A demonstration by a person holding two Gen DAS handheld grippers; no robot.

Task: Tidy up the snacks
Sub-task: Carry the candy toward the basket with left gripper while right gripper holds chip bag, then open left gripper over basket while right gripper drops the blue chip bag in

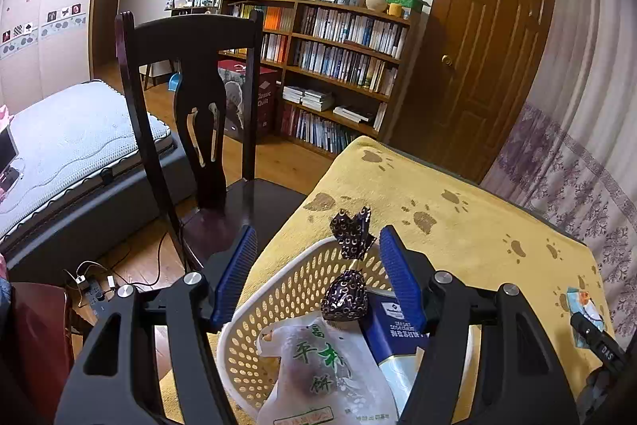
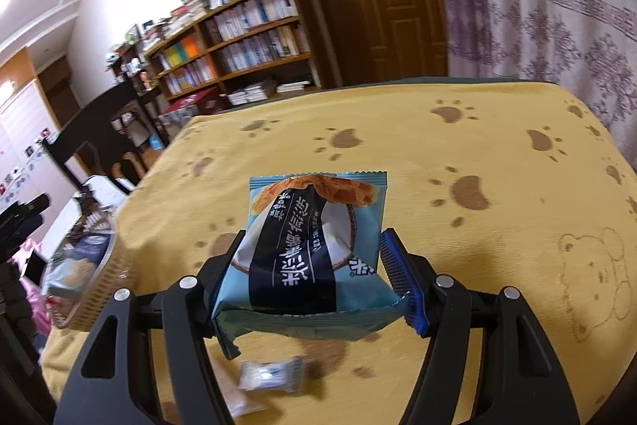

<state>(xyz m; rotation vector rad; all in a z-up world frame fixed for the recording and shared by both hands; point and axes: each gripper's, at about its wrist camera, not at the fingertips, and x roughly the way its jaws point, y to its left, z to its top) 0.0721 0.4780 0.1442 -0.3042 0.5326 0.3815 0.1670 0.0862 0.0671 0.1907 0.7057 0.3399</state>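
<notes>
Left gripper [image 1: 316, 273], jaws apart, sits over the basket [image 1: 278, 305] at lower center; a purple candy [image 1: 345, 295] is inside. Right gripper [image 2: 314, 277] is clamped on 1 blue snack packet [image 2: 310, 245], lifted off the table [image 2: 458, 154], probably basket-bound.

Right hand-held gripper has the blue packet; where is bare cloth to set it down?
Free: yellow cloth beyond the blue packet, out to the far edge and curtain. Crowded: basket at left, already filled, and a small wrapped snack lying under the right hand-held gripper.

Blurred small packet [image 2: 272, 377] (table's near edge)
</notes>
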